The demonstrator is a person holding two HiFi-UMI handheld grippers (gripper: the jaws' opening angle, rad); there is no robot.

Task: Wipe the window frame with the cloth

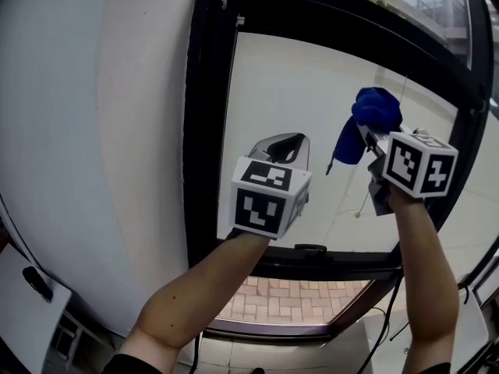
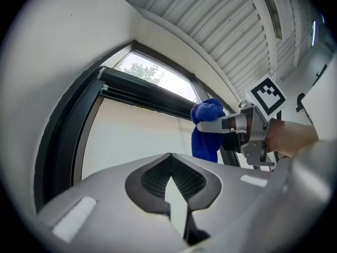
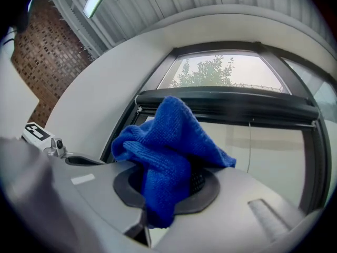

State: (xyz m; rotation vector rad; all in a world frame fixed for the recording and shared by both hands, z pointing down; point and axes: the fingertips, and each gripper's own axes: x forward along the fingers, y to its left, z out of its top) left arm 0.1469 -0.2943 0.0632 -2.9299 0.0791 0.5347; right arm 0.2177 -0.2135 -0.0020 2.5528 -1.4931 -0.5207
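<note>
Black window frame (image 1: 204, 131), white wall (image 1: 117, 131). My right gripper (image 3: 166, 179) clamps blue knitted cloth (image 3: 168, 141); left gripper (image 2: 169, 158) closed. Gripper views add slatted ceiling (image 2: 226, 30).

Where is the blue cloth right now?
In the head view the blue cloth is at upper right, pinched in the right tool, held up before the pale pane near the right side of the window frame.

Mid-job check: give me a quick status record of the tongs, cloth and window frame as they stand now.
left tongs: shut, empty, raised before the pane
right tongs: shut on cloth
cloth: blue, bunched, hanging from the jaws
window frame: black; cloth near its right side in the head view, contact unclear
</note>
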